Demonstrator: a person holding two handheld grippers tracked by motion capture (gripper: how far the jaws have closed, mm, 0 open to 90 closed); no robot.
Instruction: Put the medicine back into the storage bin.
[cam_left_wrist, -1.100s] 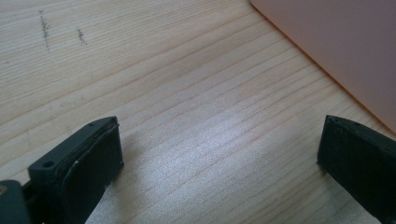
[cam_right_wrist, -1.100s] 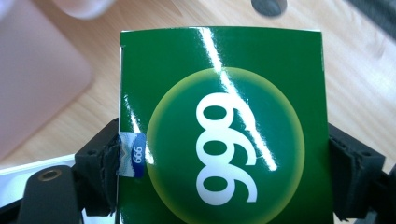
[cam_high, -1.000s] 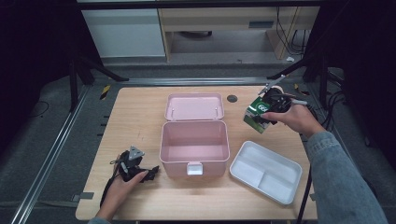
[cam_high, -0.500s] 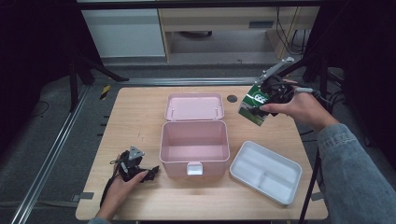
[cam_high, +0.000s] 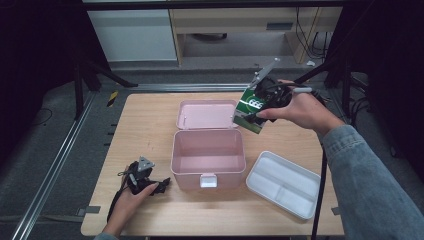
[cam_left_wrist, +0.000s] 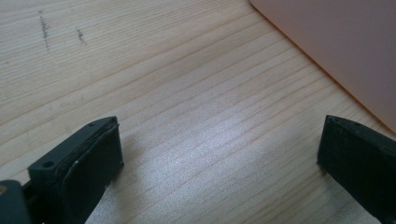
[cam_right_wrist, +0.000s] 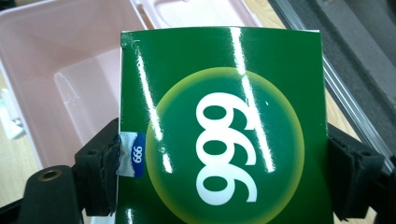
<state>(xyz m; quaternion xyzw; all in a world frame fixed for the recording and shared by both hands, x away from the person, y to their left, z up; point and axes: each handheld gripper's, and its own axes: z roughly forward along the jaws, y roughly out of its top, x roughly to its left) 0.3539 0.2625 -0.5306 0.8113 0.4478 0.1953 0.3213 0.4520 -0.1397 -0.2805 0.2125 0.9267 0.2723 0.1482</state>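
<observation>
High view: I am holding the green box (cam_high: 251, 111) in my right gripper (cam_high: 264, 102), above the table's (cam_high: 145, 125) far right part, just right of the open pink case (cam_high: 208, 158); my left gripper (cam_high: 145, 181) is resting near the front left corner.

Left gripper view: jaws standing wide, gripping nothing.

Right gripper view: pads are clamping the box's sides, its long axis running away from me; the case is lying beyond, to the left.

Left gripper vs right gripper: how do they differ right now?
The left gripper rests low on the table beside the pink box, jaws open on nothing; the right gripper is raised above the table, jaws clamped on the green carton. The left points across the wood, the right tilts down toward the pink box. Both are hand-held, with black jaws.
</observation>
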